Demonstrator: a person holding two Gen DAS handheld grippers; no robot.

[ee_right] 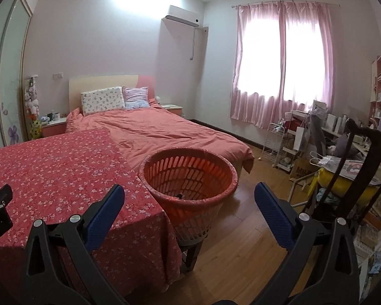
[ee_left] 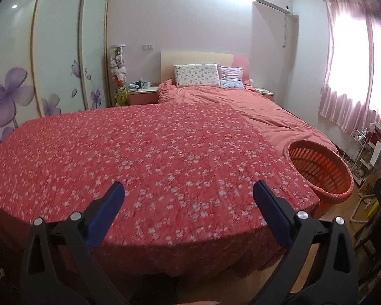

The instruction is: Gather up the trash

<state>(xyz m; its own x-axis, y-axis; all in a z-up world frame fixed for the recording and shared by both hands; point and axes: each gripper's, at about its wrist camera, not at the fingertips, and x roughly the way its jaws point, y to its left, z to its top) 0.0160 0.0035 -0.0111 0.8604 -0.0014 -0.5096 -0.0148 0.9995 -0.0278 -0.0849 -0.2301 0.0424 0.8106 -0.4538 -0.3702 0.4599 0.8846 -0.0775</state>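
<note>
An orange slatted basket (ee_right: 190, 175) lined with a thin bag stands on a dark stool at the right corner of a table under a red flowered cloth (ee_left: 139, 152). In the left wrist view the basket (ee_left: 320, 167) is at the right edge. My left gripper (ee_left: 189, 190) hangs open over the near edge of the cloth, nothing between its blue pads. My right gripper (ee_right: 189, 190) is open too, its fingers framing the basket from the near side, apart from it. A small dark item lies near the basket's inner front wall. No trash shows on the cloth.
Behind the table is a bed (ee_right: 165, 129) with a pink quilt and two pillows. A wardrobe with purple flowers (ee_left: 25, 76) fills the left wall. Right of the basket are bare wooden floor (ee_right: 241, 228), a dark chair (ee_right: 355, 165), a wire rack and cluttered shelves under a curtained window.
</note>
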